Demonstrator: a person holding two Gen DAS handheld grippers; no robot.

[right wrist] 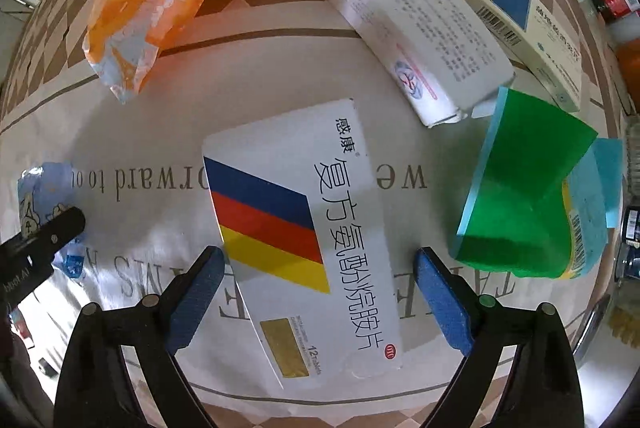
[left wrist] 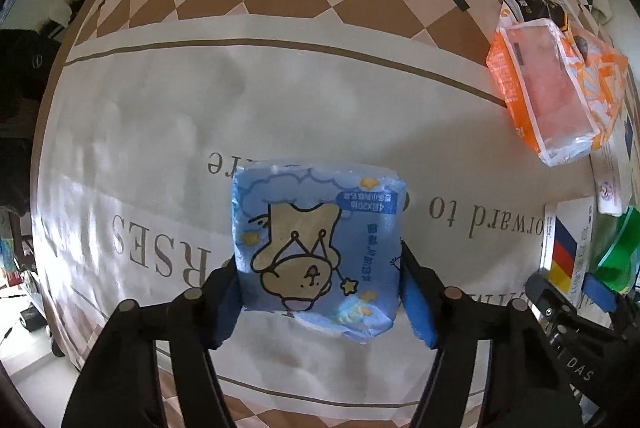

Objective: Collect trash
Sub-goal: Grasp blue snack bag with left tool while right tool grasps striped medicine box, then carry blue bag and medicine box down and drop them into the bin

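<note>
A blue tissue pack with a cartoon bear lies on a white printed bag spread over the checkered table. My left gripper has a blue pad on each side of the pack, touching it. In the right wrist view a white medicine box with blue, red and yellow stripes lies flat between the open jaws of my right gripper, with gaps on both sides. The right gripper also shows at the left wrist view's right edge.
An orange and clear wrapper lies further back. A long white box, a cream box with a blue square and a green and blue plastic pack lie to the right. Bottles stand at the right edge.
</note>
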